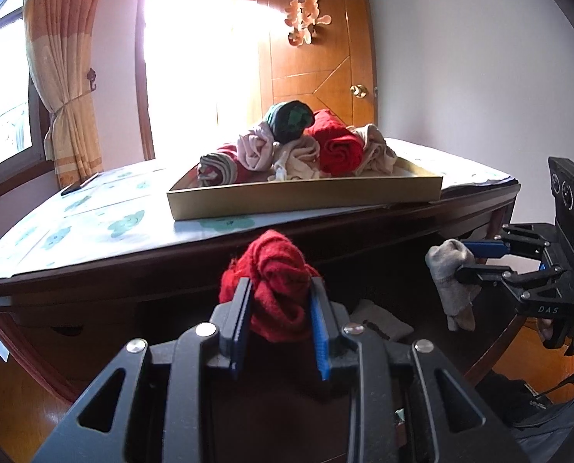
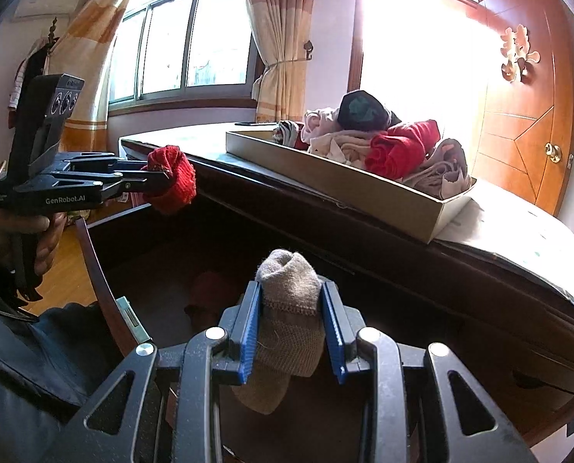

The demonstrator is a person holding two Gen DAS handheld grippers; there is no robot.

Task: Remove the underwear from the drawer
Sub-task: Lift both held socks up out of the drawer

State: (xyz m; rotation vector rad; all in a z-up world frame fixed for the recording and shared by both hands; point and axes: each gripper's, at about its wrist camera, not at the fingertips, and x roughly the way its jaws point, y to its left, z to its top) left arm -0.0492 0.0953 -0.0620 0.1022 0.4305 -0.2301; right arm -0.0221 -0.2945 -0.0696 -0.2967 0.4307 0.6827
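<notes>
Left gripper jaws clamped on a red bundle, right gripper w/ a grey sock-looking roll (underwear maybe, hard to tell), both above the dark open drawer by the table

There are 2 grippers, the left gripper and the right gripper, each clamping 1 rolled item: 1 red bundle and 1 grey sock. 1 cardboard tray sits on 1 table, holding about 6 rolled garments, 2 of them red; the exact count is hard to tell. Behind stand 1 wooden door and 2 curtains.
</notes>
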